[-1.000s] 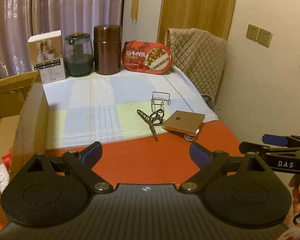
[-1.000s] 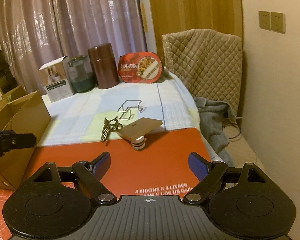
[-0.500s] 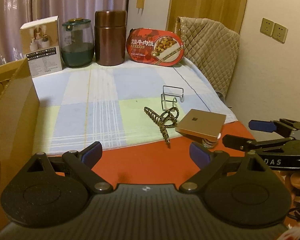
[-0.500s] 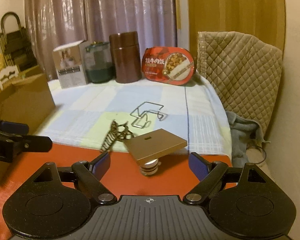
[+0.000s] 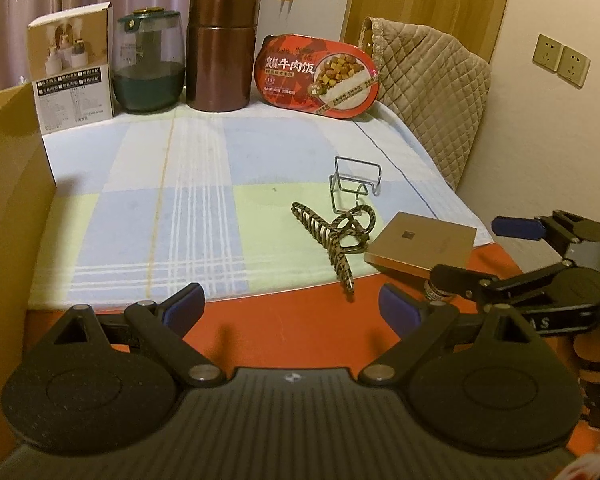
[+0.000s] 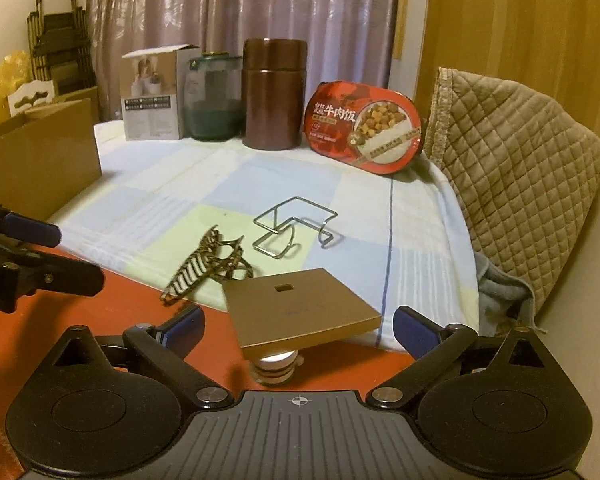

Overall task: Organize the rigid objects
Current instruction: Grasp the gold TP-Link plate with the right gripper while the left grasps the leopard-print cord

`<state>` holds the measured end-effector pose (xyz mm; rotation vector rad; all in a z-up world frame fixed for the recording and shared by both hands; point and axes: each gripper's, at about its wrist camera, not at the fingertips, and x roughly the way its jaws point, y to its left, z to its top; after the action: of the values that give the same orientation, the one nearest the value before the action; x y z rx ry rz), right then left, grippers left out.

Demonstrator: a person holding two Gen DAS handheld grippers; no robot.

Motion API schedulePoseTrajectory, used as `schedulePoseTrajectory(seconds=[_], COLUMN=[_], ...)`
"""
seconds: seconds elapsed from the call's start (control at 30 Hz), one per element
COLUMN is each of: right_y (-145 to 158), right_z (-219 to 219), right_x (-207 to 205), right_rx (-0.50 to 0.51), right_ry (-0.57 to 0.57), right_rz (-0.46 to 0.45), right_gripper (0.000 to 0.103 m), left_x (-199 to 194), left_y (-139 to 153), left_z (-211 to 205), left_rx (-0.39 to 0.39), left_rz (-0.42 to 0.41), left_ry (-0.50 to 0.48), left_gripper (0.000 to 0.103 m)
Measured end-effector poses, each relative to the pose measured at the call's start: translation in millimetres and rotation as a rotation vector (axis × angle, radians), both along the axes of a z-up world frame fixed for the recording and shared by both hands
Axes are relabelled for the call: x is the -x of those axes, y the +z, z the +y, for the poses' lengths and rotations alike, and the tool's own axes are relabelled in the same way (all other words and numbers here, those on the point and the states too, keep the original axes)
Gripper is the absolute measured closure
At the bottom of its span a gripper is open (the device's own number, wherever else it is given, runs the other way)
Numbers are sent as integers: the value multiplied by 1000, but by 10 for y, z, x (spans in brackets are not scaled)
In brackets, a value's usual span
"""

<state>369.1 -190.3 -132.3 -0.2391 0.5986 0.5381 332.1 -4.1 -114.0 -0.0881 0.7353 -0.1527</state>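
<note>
As its jaws are spreading wide, the right gripper (image 6: 298, 330) is closing on the gold square-topped bottle (image 6: 300, 312) at twelve o'clock, nothing gripped yet.

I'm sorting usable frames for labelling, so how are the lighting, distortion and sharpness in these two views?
Left wrist view: warm dim light, fisheye bending the wall edges, soft shadows under the left gripper, and the hair claw reads fairly sharp. Right wrist view: same orange cast, dark vignette corners, sheen on the curtain, and the gold square plate close up and slightly soft.
</note>
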Motion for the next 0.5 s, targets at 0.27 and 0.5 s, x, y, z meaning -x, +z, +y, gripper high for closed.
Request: schedulePoseTrajectory(seconds=[0.27,0.5], right_y=[-161,-185], right_z=[-32,-23], right_x=[-243,-268], right_rx=[-26,-59], right_ry=[0,37], right_rz=[58,50], right_gripper=[5,7], left_x=[-75,-118], left_y=[-72,-118], left_z=[28,55], left_rx=[21,24], left_rz=[6,10], left_ry=[5,11], left_gripper=[11,11])
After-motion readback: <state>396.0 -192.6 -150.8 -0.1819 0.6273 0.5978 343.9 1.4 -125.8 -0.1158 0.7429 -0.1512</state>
